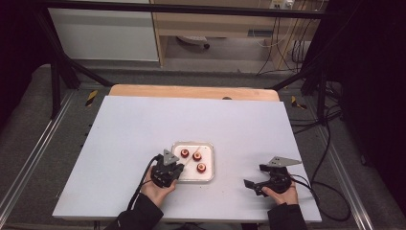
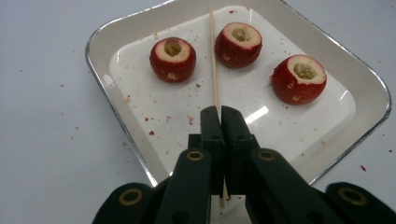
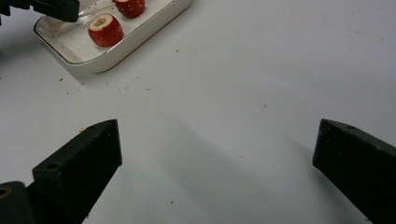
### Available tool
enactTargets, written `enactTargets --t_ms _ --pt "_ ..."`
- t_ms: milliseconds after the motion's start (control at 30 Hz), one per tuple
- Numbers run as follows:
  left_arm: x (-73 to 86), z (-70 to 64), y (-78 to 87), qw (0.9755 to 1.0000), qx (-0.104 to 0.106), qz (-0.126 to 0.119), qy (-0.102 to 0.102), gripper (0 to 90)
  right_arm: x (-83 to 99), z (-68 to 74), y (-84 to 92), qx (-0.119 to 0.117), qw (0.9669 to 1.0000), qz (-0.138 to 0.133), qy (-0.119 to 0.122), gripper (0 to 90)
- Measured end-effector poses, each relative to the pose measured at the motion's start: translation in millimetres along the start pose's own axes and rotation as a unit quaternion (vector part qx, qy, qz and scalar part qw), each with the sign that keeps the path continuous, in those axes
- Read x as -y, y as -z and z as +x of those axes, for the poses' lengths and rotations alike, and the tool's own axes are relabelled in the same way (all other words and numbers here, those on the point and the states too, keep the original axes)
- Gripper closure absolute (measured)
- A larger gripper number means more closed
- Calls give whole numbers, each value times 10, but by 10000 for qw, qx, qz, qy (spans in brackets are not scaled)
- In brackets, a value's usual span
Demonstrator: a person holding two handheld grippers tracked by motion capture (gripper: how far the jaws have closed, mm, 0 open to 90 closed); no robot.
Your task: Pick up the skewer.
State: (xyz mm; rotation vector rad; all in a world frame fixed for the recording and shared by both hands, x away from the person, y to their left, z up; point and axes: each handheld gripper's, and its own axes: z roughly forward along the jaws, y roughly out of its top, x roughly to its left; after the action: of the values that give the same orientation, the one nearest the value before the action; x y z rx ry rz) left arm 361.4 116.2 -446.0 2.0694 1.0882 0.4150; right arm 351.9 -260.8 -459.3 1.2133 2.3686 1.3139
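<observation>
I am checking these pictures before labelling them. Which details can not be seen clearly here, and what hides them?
- Near end of the skewer: left gripper view, covered by the shut left gripper.
- Far end of the skewer: same view, cut off by the top edge.
- Plate: right gripper view, cut off by the top edge.
- Fruits: high view, too small for detail.
- Right gripper: right gripper view, open, jaw bases cut off.

My white tabletop is speckled with red crumbs, and a wooden edge runs along its far side. Beyond I see a white cabinet, black frame bars, cables on the grey floor, yellow-black tape
</observation>
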Motion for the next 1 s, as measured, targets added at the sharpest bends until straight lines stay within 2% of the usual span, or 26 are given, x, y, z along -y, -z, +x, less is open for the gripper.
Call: enactTargets --t_ms 100,500,633,867,933,1000 --pt "-6 27 30 9999 80 -70 52 883 1 -1 -3 6 10000 6 15 18" --pt "-26 128 167 9994 194 -290 -10 883 -5 5 11 -12 10000 -20 -8 18" --pt "-42 168 238 9984 360 -421 -67 883 -12 20 3 -15 10000 -12 38 15" --pt "-46 173 283 9977 464 -454 -190 883 -30 48 -9 -11 9999 12 150 5" --pt "-47 172 288 9976 508 -390 -278 883 -39 68 -16 -49 9998 12 176 5" --pt "-47 172 288 9974 538 -377 -308 883 -48 91 -35 34 9998 43 215 5"
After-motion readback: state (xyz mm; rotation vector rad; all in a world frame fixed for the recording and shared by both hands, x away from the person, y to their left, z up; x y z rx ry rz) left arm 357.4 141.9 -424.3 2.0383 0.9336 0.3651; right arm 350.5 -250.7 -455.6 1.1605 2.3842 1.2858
